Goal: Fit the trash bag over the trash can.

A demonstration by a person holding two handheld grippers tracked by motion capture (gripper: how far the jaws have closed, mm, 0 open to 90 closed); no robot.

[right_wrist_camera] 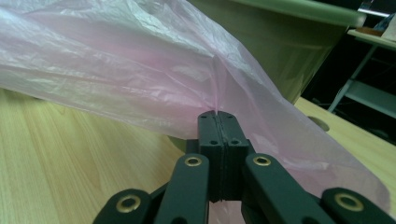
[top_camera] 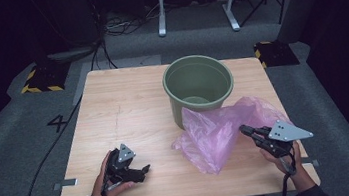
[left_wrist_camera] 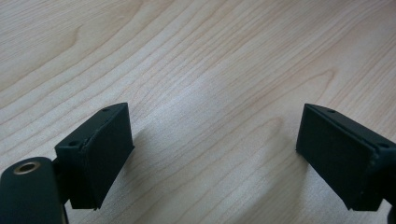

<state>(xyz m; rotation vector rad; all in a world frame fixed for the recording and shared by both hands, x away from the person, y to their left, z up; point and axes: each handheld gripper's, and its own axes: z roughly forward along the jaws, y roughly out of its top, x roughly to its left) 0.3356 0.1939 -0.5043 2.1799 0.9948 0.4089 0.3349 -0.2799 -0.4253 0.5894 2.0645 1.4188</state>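
- The right gripper (right_wrist_camera: 218,116) had its jaws pressed together, pinching a fold of the pink plastic bag (right_wrist_camera: 140,70); the film rose in a crease from the jaw tips.
- In the high view, the right gripper (top_camera: 243,129) gripped the bag (top_camera: 217,130) at its right side, with the bag spread on the table and leaning against the green bucket (top_camera: 198,87).
- The left gripper (left_wrist_camera: 212,158) had its jaws spread wide, with nothing between them, just over bare wood.
- The left gripper (top_camera: 146,169) sat low near the table's front left, well apart from the bag.
- The wooden table (top_camera: 114,115) stood on grey carpet; cables ran over the floor on the left.
- The table's left half lay open; the bucket stood toward the far edge, right of centre.
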